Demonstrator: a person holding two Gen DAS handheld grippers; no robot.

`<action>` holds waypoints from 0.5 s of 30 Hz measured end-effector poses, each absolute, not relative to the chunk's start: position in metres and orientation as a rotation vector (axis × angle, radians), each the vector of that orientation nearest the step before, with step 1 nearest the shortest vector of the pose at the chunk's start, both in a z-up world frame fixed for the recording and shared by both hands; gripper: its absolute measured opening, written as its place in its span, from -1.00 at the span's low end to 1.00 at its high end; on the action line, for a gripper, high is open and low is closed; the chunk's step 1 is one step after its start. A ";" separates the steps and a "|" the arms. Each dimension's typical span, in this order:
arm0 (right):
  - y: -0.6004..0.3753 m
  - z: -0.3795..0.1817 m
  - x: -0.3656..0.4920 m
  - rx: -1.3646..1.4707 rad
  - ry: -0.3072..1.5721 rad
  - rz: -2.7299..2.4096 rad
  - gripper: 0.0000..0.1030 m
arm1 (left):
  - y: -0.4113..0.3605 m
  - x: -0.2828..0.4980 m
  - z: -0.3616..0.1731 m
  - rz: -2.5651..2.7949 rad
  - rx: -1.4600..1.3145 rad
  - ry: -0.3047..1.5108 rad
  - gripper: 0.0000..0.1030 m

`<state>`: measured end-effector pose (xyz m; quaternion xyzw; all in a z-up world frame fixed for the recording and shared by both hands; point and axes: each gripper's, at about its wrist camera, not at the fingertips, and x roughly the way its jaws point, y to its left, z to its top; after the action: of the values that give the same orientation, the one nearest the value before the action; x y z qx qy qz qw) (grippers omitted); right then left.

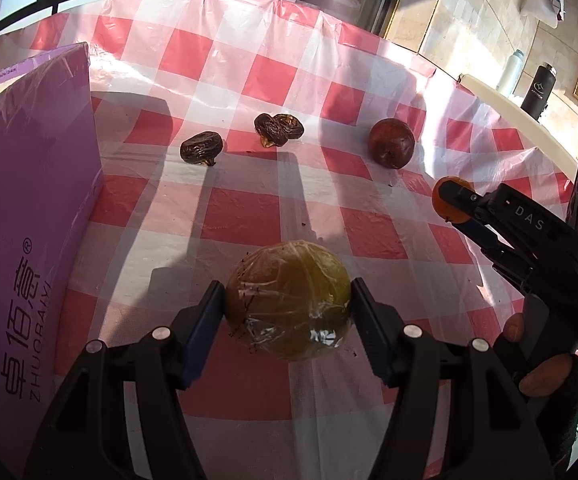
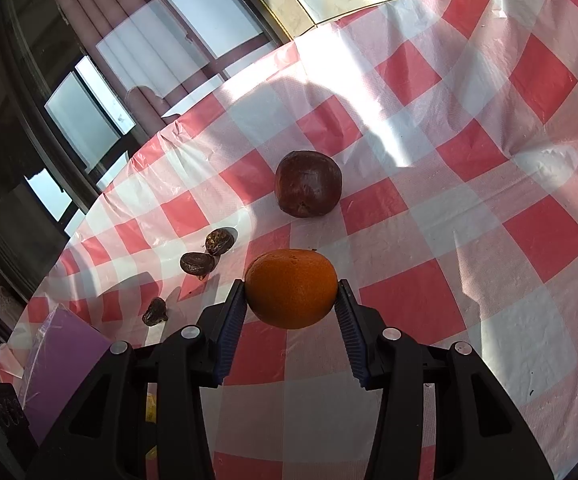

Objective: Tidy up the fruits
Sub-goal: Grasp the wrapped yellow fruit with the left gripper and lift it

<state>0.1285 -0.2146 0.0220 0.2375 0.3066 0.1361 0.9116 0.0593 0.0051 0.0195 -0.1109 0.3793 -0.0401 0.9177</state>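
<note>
My left gripper (image 1: 287, 304) is shut on a yellow-green fruit wrapped in plastic film (image 1: 287, 300), held just over the red-checked tablecloth (image 1: 233, 216). My right gripper (image 2: 291, 294) is shut on an orange (image 2: 291, 288); it also shows in the left wrist view (image 1: 447, 200) at the right. A dark red round fruit (image 2: 308, 183) lies on the cloth beyond the orange, also seen in the left wrist view (image 1: 392, 143). Three wrinkled dark dates lie farther left: one alone (image 1: 201, 148) and two touching (image 1: 279, 129).
A purple box (image 1: 29, 216) stands at the left edge of the table, also in the right wrist view (image 2: 65, 364). A white bottle (image 1: 510, 71) and a black bottle (image 1: 538, 87) stand on a counter beyond the table's right edge. Windows lie behind the far edge.
</note>
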 end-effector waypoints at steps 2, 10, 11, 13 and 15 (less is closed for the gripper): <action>-0.215 0.022 0.128 0.489 0.633 0.279 -0.11 | 0.006 0.059 0.020 -0.083 -0.232 0.779 0.24; -0.217 0.022 0.127 0.502 0.634 0.222 -0.11 | 0.007 0.061 0.020 -0.057 -0.234 0.782 0.24; -0.217 0.022 0.127 0.500 0.637 0.217 -0.11 | 0.007 0.061 0.020 -0.051 -0.231 0.785 0.24; -0.216 0.022 0.127 0.495 0.647 0.201 -0.11 | 0.007 0.061 0.020 -0.042 -0.226 0.790 0.24; -0.211 0.022 0.123 0.475 0.676 0.194 -0.11 | 0.009 0.059 0.021 -0.021 -0.228 0.781 0.24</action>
<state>0.1234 -0.2106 0.0218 0.2304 0.3278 0.0940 0.9114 0.0586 0.0089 0.0214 -0.1109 0.3798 -0.0103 0.9183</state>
